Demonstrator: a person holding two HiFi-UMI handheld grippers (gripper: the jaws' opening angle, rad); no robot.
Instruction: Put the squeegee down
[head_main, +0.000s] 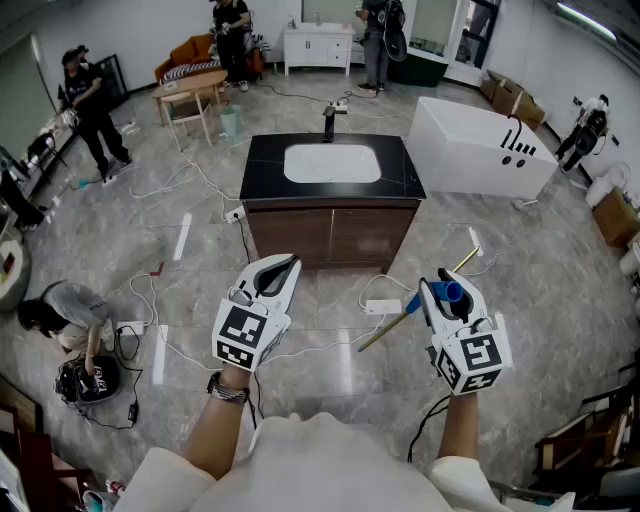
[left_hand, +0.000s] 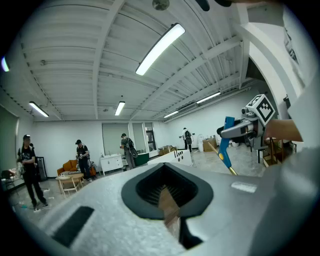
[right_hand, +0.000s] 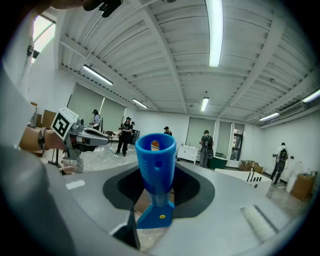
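From the head, looking down: left hand-held gripper (head_main: 286, 267) closed and empty, right hand-held gripper (head_main: 441, 291) clamped on the squeegee (head_main: 453, 293), held in the air over the floor (head_main: 560, 270), short of the sink cabinet (head_main: 330, 235). Along the left jaws: pressed together, nothing between, squeegee off to the right with its yellow rod slanting down. Along the right jaws: blue handle gripped between them, open end toward the camera.
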